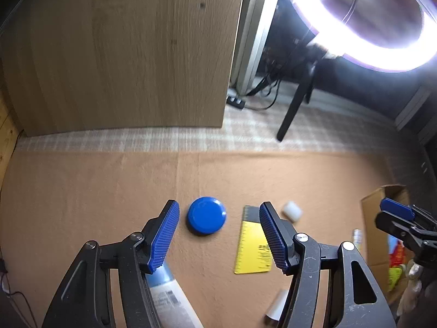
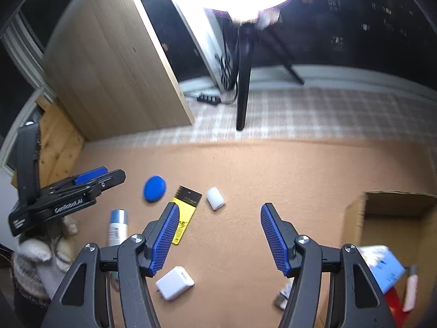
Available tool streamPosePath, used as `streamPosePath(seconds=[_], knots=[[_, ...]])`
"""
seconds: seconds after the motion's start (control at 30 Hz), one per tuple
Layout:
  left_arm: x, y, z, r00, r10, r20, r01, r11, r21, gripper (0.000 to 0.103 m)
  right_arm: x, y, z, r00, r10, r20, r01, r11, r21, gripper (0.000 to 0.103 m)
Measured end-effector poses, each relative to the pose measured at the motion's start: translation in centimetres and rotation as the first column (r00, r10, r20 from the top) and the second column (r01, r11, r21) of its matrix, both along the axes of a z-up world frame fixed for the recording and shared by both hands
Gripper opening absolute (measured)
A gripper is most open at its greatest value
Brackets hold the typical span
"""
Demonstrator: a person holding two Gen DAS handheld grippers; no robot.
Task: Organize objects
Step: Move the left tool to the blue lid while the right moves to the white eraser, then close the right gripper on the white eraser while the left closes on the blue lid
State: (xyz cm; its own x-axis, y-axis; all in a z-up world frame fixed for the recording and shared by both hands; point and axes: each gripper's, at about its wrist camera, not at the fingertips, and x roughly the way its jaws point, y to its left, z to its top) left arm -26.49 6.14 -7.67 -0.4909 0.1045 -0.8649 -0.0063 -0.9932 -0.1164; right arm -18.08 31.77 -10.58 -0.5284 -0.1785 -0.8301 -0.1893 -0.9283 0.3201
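A blue round lid lies on the tan mat just ahead of my open, empty left gripper; it also shows in the right wrist view. A yellow-and-black ruler, a small white cylinder, a white-and-blue bottle and a white charger lie around. My right gripper is open and empty above the mat, left of a cardboard box.
The cardboard box at the right holds colourful packets. A wooden panel stands at the back left. A ring light on a black tripod stands behind the mat. A power strip lies on the checked cloth.
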Motion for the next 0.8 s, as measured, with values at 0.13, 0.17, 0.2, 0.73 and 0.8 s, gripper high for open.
streamPosePath(seconds=[0.13, 0.17, 0.2, 0.73, 0.8], knots=[[-0.8, 0.0, -2.7, 0.999, 0.009, 0.041, -0.009, 1.0, -0.017, 0.065, -2.4, -0.7, -3.3, 0.998, 0.012, 0.058, -0.013, 1.0, 0.006, 0.058], [-1.1, -0.1, -3.5, 0.999, 0.013, 0.052, -0.012, 1.0, -0.022, 0.065, -2.8, -0.9, -4.0, 0.997, 0.017, 0.071, -0.017, 1.0, 0.003, 0.058], [-1.2, -0.2, -4.0, 0.998, 0.017, 0.059, -0.016, 1.0, -0.024, 0.065, -3.1, -1.0, -4.4, 0.997, 0.019, 0.079, -0.019, 1.0, 0.0, 0.058], [-3.0, 0.2, -9.2, 0.993, 0.015, 0.12, -0.007, 0.998, -0.066, 0.065, -6.1, -2.9, -7.9, 0.991, 0.06, 0.122, -0.066, 0.997, 0.05, 0.057], [-3.1, 0.3, -9.5, 0.993, 0.015, 0.119, -0.006, 0.997, -0.074, 0.065, -6.2, -3.2, -8.0, 0.99, 0.068, 0.125, -0.076, 0.995, 0.065, 0.054]])
